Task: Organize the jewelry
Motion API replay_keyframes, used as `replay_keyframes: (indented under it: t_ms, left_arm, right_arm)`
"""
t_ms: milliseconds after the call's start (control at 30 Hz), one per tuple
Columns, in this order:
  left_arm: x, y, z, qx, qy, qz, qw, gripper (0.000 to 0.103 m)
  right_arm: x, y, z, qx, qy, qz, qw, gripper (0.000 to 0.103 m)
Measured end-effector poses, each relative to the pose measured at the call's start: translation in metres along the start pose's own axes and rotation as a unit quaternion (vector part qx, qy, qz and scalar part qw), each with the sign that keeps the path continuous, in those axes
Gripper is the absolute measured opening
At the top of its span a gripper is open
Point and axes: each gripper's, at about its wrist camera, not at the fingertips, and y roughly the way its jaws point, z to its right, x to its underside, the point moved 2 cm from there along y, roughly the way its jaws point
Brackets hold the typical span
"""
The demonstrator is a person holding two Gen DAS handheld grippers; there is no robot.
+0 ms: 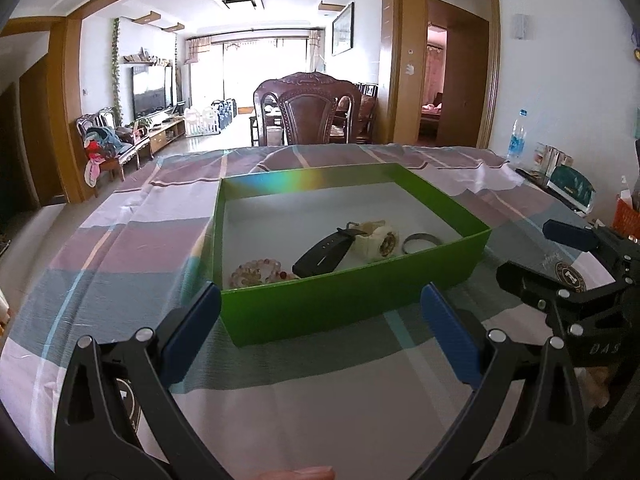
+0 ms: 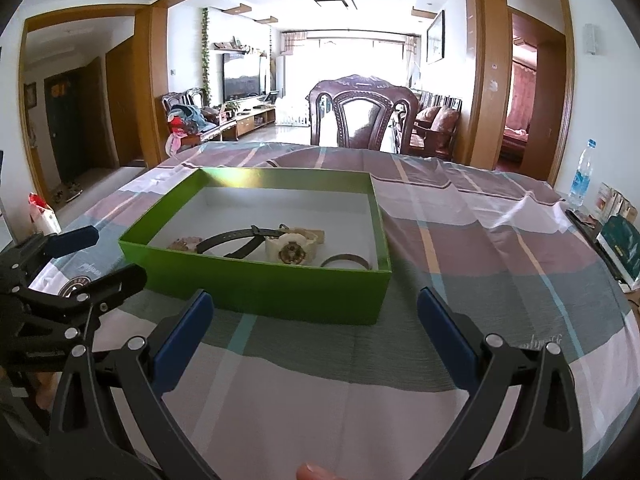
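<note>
1. Left wrist view: the left hand-held gripper [image 1: 320,320] is spread wide and empty, its blue pads [image 1: 192,332] hovering over the checked cloth [image 1: 120,248] on the desk, just short of the near wall of the green box [image 1: 344,300]. Nothing sits between the pads.
2. The box lies with its long axis across the view, slightly turned so its right end is farther away. Inside, on the white floor, a bead bracelet [image 1: 258,272] sits at the near left corner, a black strap [image 1: 324,254] runs diagonally from near left up to far right, a cream watch [image 1: 378,240] lies just right of it with its dial facing up and toward the camera, and a thin bangle [image 1: 422,242] lies flat at the right.
3. The right hand-held gripper [image 1: 560,256] shows at the right edge, beside the box's right end, its arms apart and holding nothing.
4. Right wrist view: the right hand-held gripper [image 2: 316,320] is likewise wide and empty, above the cloth [image 2: 460,240], its left pad [image 2: 184,330] close to the box's [image 2: 280,292] near wall.
5. Here the strap [image 2: 236,240] arcs left of the watch [image 2: 292,250]; the bangle [image 2: 346,262] lies at the near right corner and the beads [image 2: 184,243] at the left.
6. The left hand-held gripper [image 2: 86,254] is at the left edge, arms apart, beside the box's left end.
</note>
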Motion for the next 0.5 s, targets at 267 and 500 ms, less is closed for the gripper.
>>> replay_keyframes:
  t_ms: [267,500]
  left_arm:
    - [0.001,-0.003,0.0,0.009,0.001,0.003,1.0,0.099]
    - [-0.001,-0.009,0.002,0.008,0.006,0.017,0.9998,0.099]
  right_arm:
    - [0.001,0.001,-0.002,0.003,-0.003,0.0,1.0,0.1]
    - [0.001,-0.002,-0.004,0.002,-0.002,0.01,1.0,0.1]
